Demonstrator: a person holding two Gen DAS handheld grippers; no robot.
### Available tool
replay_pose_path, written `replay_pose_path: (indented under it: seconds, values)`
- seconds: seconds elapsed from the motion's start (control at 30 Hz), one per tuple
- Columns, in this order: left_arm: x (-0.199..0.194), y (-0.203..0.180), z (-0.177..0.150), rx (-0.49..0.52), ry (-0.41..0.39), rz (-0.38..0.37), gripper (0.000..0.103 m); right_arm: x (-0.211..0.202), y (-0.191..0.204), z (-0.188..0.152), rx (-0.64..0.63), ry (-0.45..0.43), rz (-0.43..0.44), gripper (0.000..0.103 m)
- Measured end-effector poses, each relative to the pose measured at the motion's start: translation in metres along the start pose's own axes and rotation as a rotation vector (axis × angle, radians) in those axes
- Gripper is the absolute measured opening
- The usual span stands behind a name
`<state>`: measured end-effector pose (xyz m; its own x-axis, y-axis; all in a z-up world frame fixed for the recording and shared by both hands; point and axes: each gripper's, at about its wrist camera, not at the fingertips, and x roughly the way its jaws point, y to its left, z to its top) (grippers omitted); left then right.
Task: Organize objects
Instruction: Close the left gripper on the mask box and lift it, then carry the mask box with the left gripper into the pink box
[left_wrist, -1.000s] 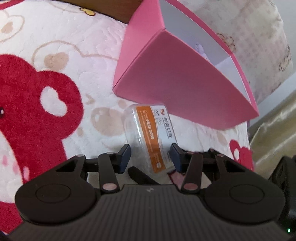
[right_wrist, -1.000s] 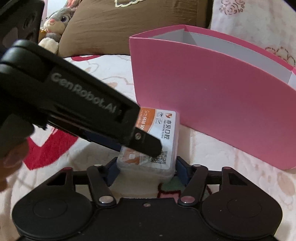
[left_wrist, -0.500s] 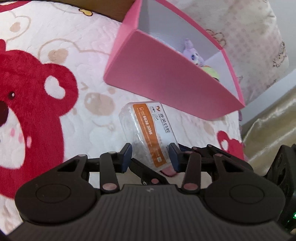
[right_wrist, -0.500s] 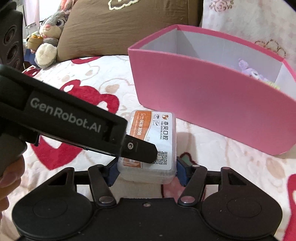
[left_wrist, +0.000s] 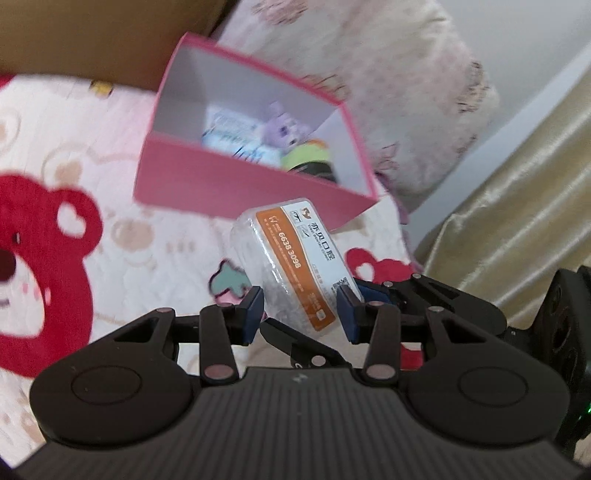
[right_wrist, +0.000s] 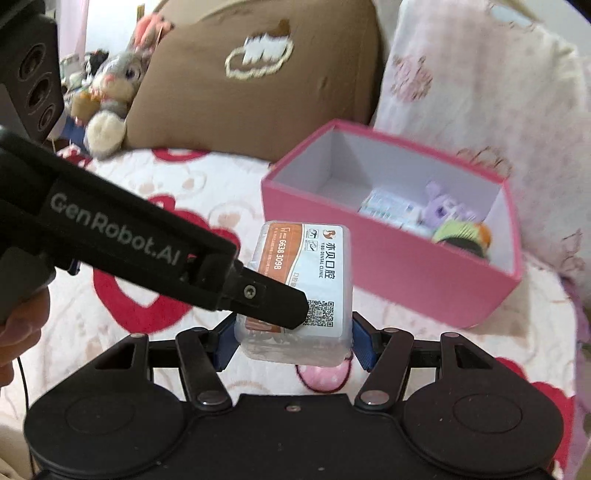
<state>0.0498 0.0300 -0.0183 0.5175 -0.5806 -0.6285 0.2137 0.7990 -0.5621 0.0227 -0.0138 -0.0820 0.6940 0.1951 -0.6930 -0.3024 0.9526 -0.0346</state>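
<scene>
A clear plastic case with an orange and white dental-clinic label (right_wrist: 299, 291) is lifted above the bedspread. My right gripper (right_wrist: 291, 345) is shut on its near end. My left gripper (left_wrist: 300, 314) also closes its blue pads on the case (left_wrist: 295, 266) from the left side; its finger (right_wrist: 266, 299) lies across the label. The pink box (right_wrist: 388, 254) stands just beyond the case, open at the top, with a purple plush toy (right_wrist: 441, 210), a white packet (right_wrist: 388, 206) and a green and orange item (right_wrist: 461, 234) inside. The box also shows in the left wrist view (left_wrist: 236, 184).
The bedspread (left_wrist: 55, 240) is white with red bears. A brown pillow (right_wrist: 258, 85) and a pink floral pillow (right_wrist: 480, 92) lean behind the box. A grey bunny toy (right_wrist: 110, 96) sits at the far left. A gold curtain (left_wrist: 517, 206) hangs past the bed's right edge.
Both grippers have risen with the case off the bedspread. The box now sits lower in both views, so its inside and contents show.
</scene>
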Motion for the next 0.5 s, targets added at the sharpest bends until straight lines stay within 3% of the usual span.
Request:
replay_pose_path:
  seconds: [0.17, 0.4, 0.5]
  values:
    - [-0.017, -0.027, 0.013, 0.089, -0.051, 0.006, 0.044, -0.037, -0.003, 0.008, 0.009, -0.064, -0.025, 0.066]
    - [-0.024, -0.047, 0.046, 0.106, -0.049, 0.028, 0.044, -0.034, -0.018, 0.042, 0.035, -0.095, -0.053, 0.066]
    - [-0.022, -0.042, 0.068, 0.093, -0.030, -0.008, 0.043, -0.034, -0.026, 0.057, 0.062, -0.102, -0.047, 0.066]
